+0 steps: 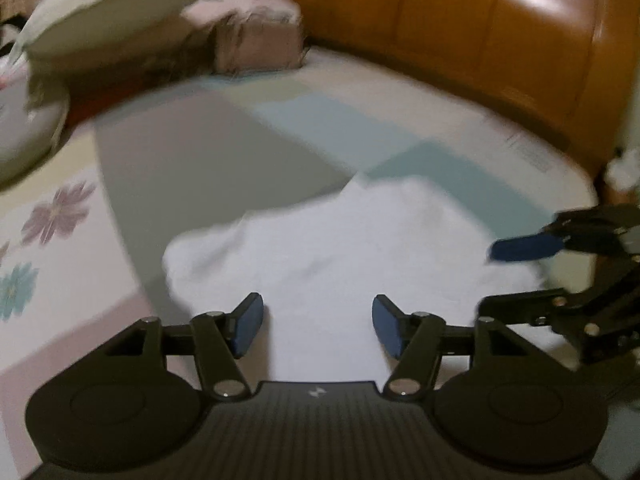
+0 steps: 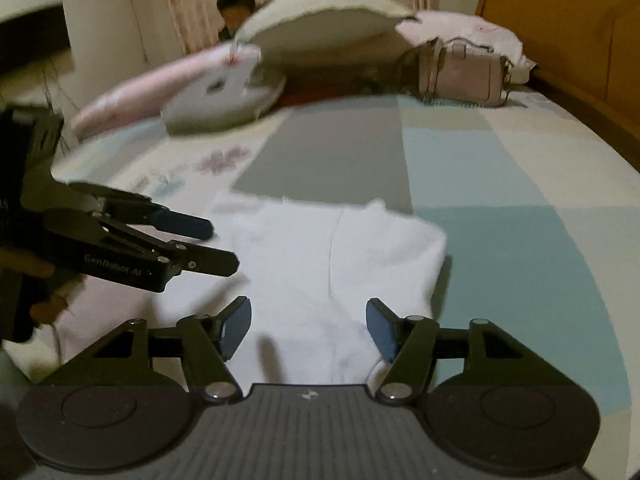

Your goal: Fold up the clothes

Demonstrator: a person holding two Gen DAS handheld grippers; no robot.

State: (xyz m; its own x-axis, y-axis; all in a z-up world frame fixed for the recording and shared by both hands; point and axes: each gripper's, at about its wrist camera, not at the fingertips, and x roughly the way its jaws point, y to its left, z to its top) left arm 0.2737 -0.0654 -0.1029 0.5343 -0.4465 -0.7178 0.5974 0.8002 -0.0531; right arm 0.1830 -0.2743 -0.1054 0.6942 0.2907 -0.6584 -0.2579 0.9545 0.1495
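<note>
Lying on a patchwork bedspread (image 1: 208, 152), a white garment (image 1: 340, 248) sits toward the near edge of the bed, seen from the left wrist with the left gripper (image 1: 318, 326) poised low over its near side, jaws wide apart and holding nothing. The right gripper (image 1: 516, 276) reaches in at the garment's right edge, its jaws also parted; whether cloth lies between them cannot be told through the blur. A wooden headboard (image 1: 480, 40) runs along the far side, with a pile of bedding and a pink bag (image 1: 256, 40) at the far left corner.

From the right wrist, the right gripper (image 2: 308, 328) hovers over the garment (image 2: 320, 260), jaws wide and empty. The cloth here shows a roughly square outline with straight far and right edges and a seam running down its middle, which suggests at least a partial fold, though the blur leaves that uncertain. The left gripper (image 2: 222, 246) stands at the garment's left edge, jaws parted. The scene fits either a garment midway through folding or one just released after its last fold.
</note>
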